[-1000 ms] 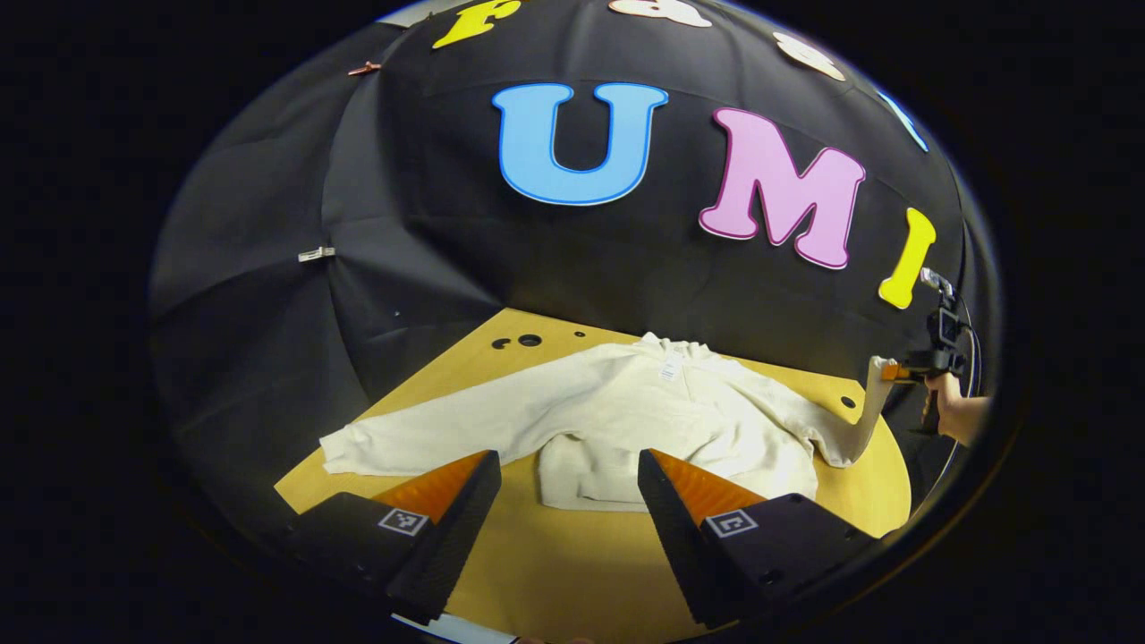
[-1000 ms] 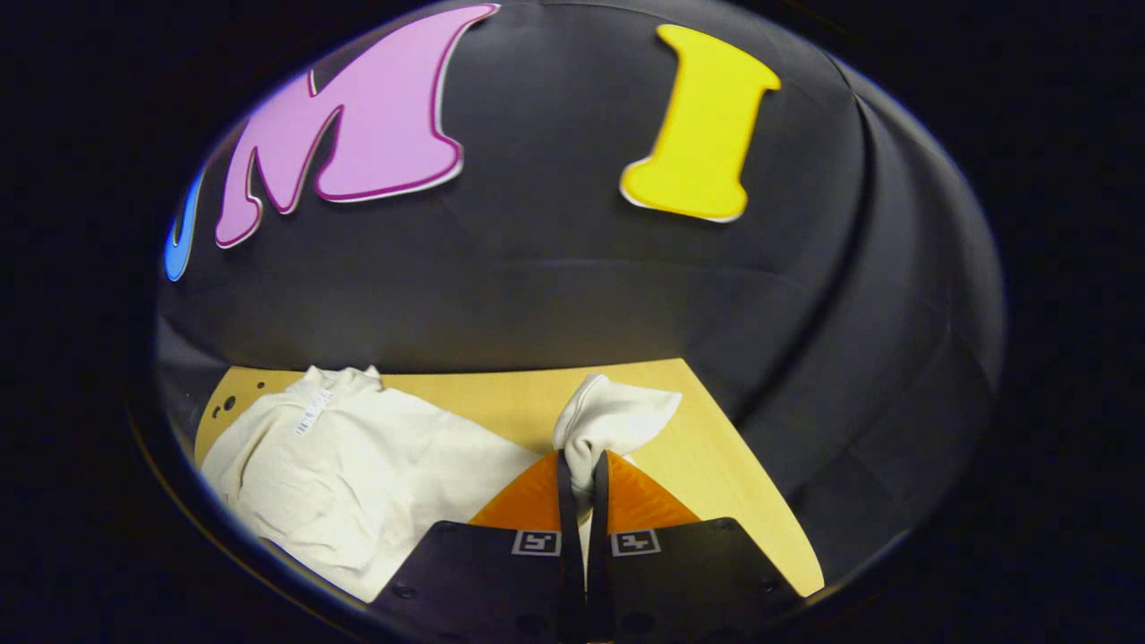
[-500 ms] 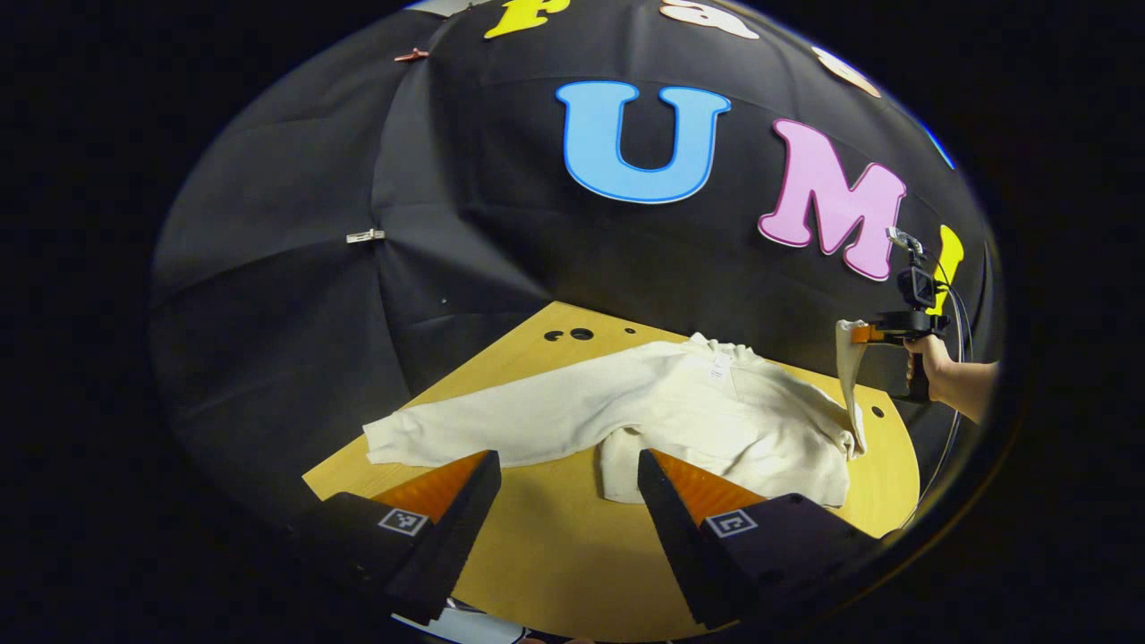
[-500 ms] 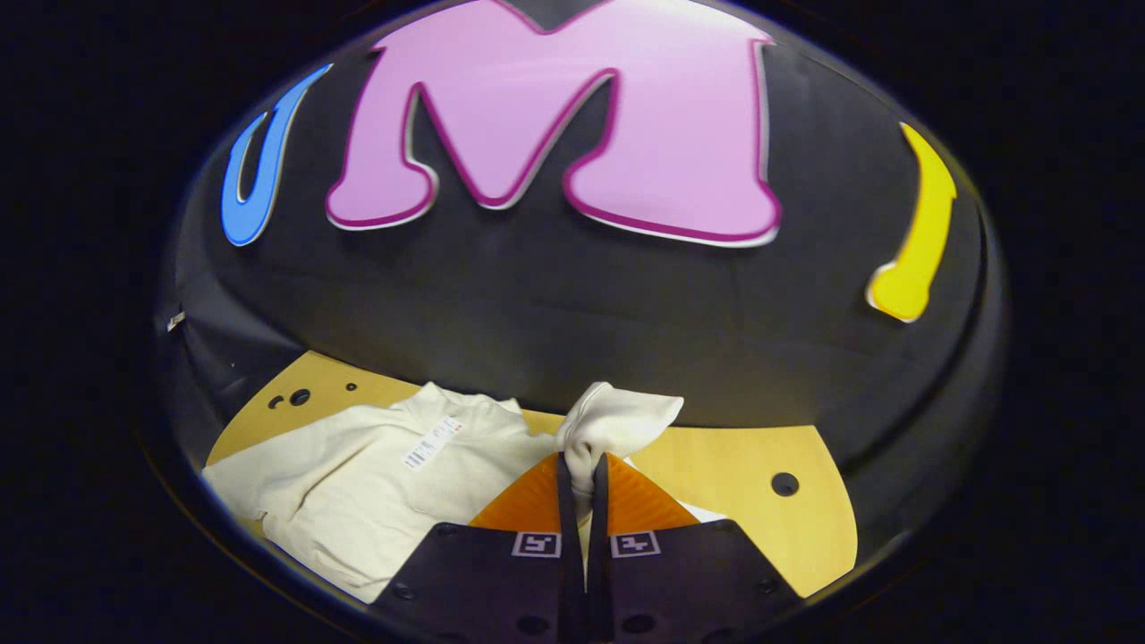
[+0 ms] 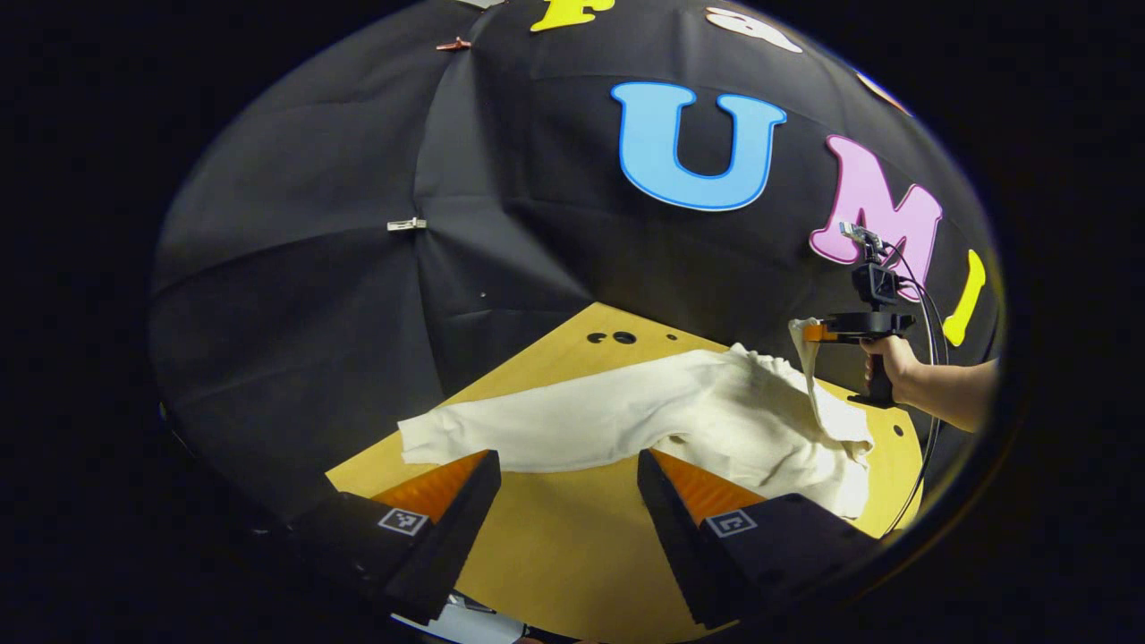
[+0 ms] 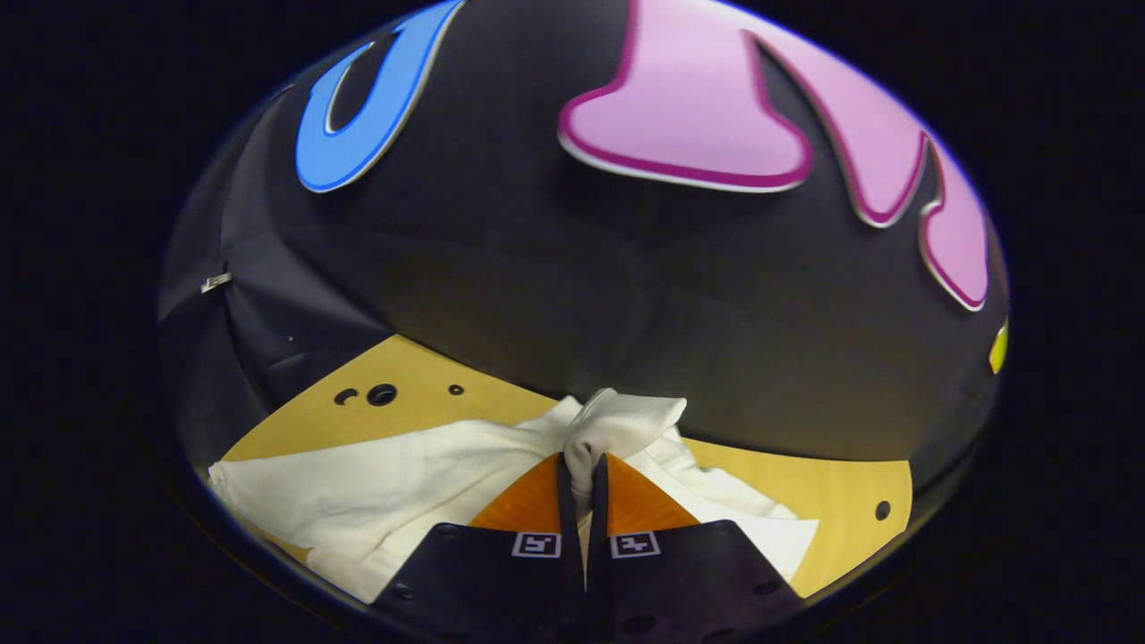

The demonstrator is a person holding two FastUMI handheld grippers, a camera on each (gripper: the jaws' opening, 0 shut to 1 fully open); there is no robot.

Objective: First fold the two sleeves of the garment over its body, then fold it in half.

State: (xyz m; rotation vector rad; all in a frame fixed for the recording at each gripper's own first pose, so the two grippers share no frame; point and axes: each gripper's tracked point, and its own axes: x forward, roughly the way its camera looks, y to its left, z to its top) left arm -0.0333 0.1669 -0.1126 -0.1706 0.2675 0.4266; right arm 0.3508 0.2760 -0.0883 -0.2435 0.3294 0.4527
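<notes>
Between the closed fingers of my right claw [image 6: 581, 470] I am pinching the cuff of the right sleeve [image 6: 617, 425], and I am carrying it higher and further in over the garment [image 5: 716, 420] than half a second ago, so the first sleeve fold is under way but not laid down. In the left gripper view my hand [image 5: 886, 358] is holding that claw level above the garment's far right. My left claw [image 5: 568, 474] is hanging open and empty over the near desk [image 5: 555, 555], just short of the left sleeve [image 5: 501, 429] lying flat.
</notes>
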